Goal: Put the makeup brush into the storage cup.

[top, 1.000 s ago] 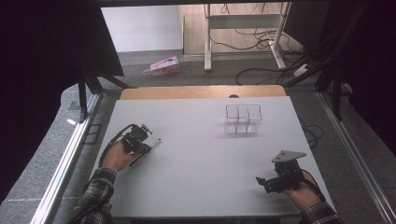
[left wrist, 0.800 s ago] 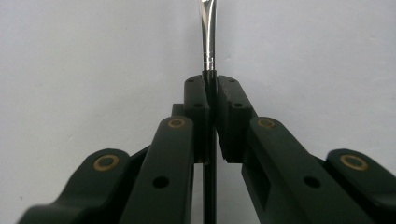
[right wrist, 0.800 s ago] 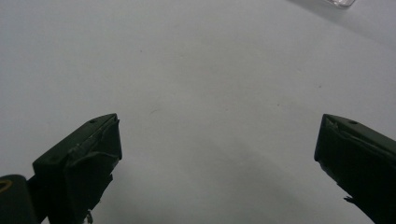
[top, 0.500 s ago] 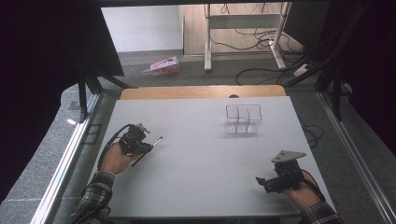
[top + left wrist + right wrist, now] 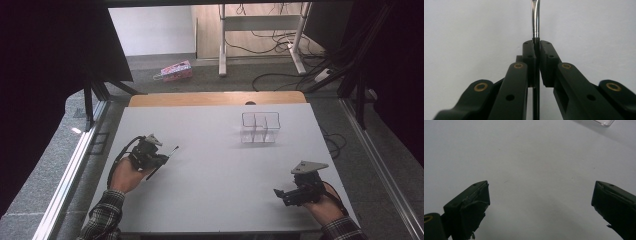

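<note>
We see a slim utensil with a black handle and a shiny metal neck clamped between the pads of the left gripper; what its far end is we cannot tell. In the left gripper view the jaws are pressed together on the black handle, and the metal part runs out past the tips over the pale table. In the high view the utensil sits at the left side of the table, about midway between near and far, poking out to the right and slightly far from the left gripper, which a hand in a plaid sleeve holds just above the surface.

Further right and farther back stands a clear divided container, well apart from the utensil. Near the right near corner we find the right gripper, pointing left; in the right gripper view its jaws stand wide apart with bare table between them.

On the floor beyond the table lies a pink box.
</note>
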Demonstrator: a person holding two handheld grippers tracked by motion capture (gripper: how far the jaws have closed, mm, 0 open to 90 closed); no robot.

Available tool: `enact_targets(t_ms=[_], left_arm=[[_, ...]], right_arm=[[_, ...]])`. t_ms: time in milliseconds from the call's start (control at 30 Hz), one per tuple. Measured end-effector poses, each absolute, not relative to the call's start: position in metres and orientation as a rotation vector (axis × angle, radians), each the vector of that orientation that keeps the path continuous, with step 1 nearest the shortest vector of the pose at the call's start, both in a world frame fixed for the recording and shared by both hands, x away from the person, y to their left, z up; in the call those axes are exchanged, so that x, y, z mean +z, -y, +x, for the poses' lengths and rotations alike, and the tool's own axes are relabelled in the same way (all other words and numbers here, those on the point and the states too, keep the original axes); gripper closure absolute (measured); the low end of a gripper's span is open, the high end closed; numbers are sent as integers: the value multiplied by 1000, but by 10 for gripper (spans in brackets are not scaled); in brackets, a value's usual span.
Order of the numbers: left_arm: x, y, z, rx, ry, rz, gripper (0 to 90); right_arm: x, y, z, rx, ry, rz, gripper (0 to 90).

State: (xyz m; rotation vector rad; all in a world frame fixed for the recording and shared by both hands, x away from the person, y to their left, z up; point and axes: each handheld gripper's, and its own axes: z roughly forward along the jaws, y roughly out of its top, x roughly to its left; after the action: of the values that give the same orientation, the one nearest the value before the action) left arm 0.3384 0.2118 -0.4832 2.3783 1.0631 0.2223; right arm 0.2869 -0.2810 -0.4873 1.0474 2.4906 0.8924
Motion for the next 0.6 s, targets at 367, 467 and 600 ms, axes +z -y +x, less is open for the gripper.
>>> enact_targets(t_ms=[367,467,600], left_arm=[[-484,-202,324,276,-1020,2341,840],[-484,-197,320,280,-997,2327,841],[-485,-198,316,271,-990,2301,840]], right_arm=[[-487,281,287,903,-2489,1036,13],[-486,280,287,913,-2487,1031,9],[-486,281,287,924,-2484,1039,7]])
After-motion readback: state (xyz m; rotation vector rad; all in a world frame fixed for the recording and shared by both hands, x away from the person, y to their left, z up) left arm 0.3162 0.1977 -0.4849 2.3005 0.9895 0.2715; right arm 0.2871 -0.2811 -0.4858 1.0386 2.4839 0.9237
